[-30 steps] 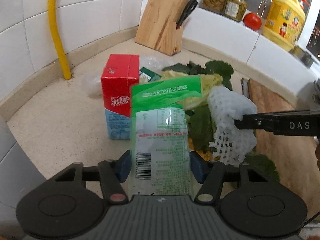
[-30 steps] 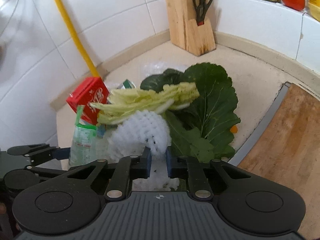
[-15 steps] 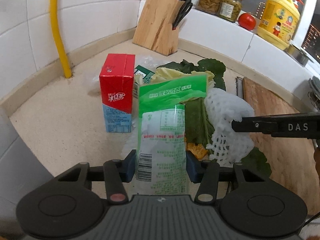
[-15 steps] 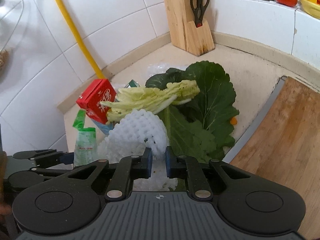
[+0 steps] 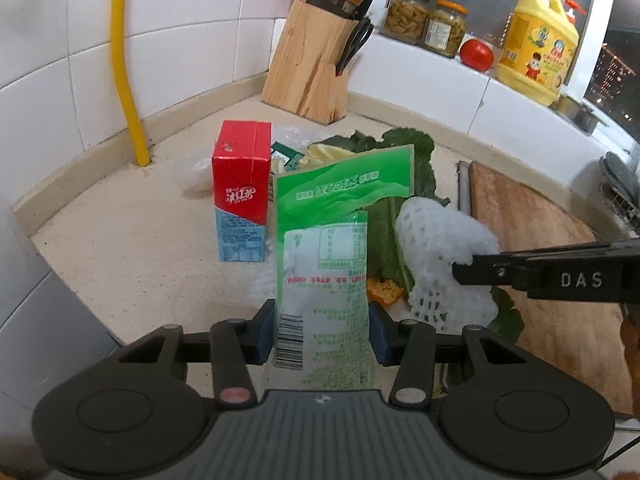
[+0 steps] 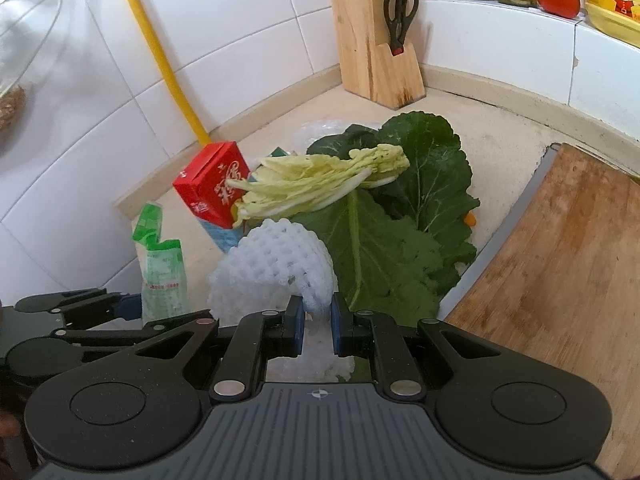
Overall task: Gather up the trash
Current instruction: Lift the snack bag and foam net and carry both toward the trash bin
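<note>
My left gripper (image 5: 322, 332) holds a green and clear plastic bag (image 5: 324, 240) upright between its blue pads, and its jaws are closing on it. My right gripper (image 6: 317, 312) is shut on a white foam fruit net (image 6: 276, 264), lifted just in front of the pile. In the left wrist view the right gripper (image 5: 464, 270) reaches in from the right with the net (image 5: 436, 240). On the counter stand a red drink carton (image 5: 240, 188), dark green leaves (image 6: 400, 216), a pale cabbage leaf (image 6: 320, 176), an orange peel (image 5: 384, 292) and crumpled clear plastic (image 5: 192, 172).
A wooden cutting board (image 5: 532, 240) lies to the right of the pile. A knife block (image 5: 312, 72) stands in the back corner and a yellow pipe (image 5: 124, 60) runs down the tiled wall. Jars, a tomato (image 5: 476, 54) and a yellow bottle (image 5: 536, 48) sit on the ledge.
Both grippers have drawn back from the pile, carrying the bag and the foam net. The left pads have come closer together on the bag.
</note>
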The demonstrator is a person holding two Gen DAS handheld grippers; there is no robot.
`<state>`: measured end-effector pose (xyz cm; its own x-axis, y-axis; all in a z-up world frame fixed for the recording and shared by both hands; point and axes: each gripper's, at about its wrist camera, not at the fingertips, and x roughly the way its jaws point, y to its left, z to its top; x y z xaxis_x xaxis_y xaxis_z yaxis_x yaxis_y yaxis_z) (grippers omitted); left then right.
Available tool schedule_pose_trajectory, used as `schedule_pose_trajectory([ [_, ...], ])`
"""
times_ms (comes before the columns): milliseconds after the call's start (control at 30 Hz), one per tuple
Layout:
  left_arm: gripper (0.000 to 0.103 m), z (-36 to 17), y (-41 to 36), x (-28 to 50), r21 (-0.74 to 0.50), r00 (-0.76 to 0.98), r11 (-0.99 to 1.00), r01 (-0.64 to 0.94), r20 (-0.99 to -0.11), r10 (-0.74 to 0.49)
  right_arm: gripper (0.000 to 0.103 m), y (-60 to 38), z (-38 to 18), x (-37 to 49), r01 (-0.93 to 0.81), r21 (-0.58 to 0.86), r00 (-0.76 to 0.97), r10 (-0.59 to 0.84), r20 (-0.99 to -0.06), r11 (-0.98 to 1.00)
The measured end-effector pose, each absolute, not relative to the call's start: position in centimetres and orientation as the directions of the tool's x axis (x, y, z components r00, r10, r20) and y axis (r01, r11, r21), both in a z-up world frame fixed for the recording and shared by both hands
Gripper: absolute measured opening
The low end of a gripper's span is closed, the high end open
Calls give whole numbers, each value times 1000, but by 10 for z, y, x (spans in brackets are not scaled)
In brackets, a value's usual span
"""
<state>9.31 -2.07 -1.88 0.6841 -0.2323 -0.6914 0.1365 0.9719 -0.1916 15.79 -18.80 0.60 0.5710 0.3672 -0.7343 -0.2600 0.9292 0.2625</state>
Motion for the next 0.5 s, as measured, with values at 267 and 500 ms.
schedule_pose_trajectory([
  [267,37,-17,-21,92,-183,690,973,142,-686,-230,18,-177,7,148,-248,245,577,346,-740,937],
  [500,36,-13,-20,90,-165,700,976,146,-679,-219,18,-169,14,144,-260,230,596,343,-726,938],
])
